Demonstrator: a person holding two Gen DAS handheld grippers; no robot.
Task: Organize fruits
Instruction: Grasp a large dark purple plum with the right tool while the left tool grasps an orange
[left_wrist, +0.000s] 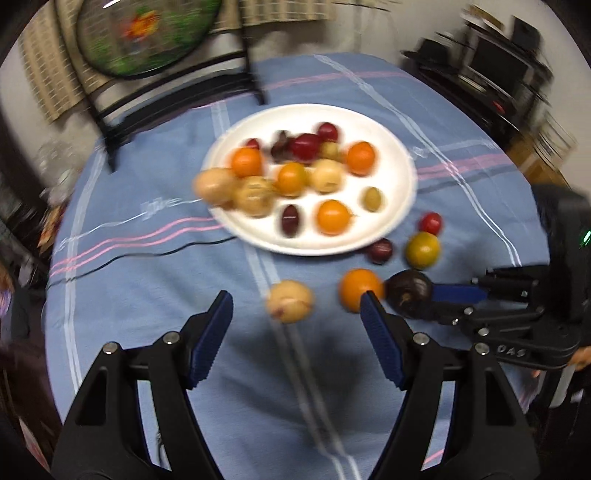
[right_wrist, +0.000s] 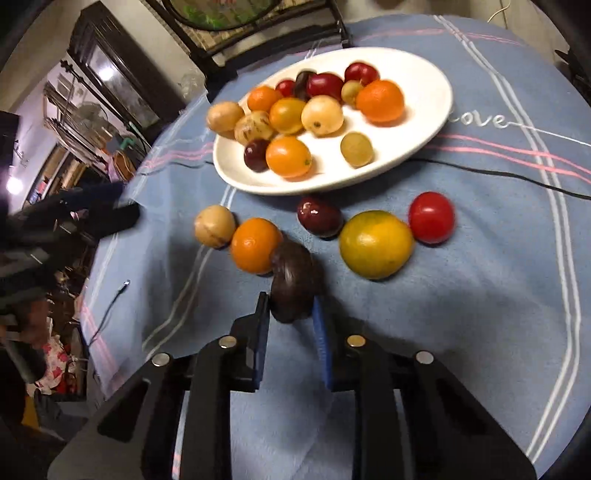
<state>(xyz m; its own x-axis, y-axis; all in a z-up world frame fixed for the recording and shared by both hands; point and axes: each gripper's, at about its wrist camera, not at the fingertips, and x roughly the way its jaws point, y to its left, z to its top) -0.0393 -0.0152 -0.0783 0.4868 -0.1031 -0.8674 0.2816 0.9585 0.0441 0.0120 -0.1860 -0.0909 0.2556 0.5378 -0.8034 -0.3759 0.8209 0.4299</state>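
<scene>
Right gripper (right_wrist: 290, 306) fingers clamp the dark fruit (right_wrist: 291, 286) near its rear edge, touching the orange (right_wrist: 255, 244); slippage or nudging likely. Left gripper (left_wrist: 295, 306) fingers open, empty.

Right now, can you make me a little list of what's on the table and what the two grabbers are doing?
surface: blue tablecloth with pink and white stripes
plate: white plate, many fruits on it
loose fruits on cloth: tan fruit, orange, dark red fruit, yellow-green fruit, red fruit
right gripper: shut on the dark brown fruit, which touches the orange
left gripper: open, nothing between its fingers, near the tan fruit
picture quality: left view blurred
</scene>
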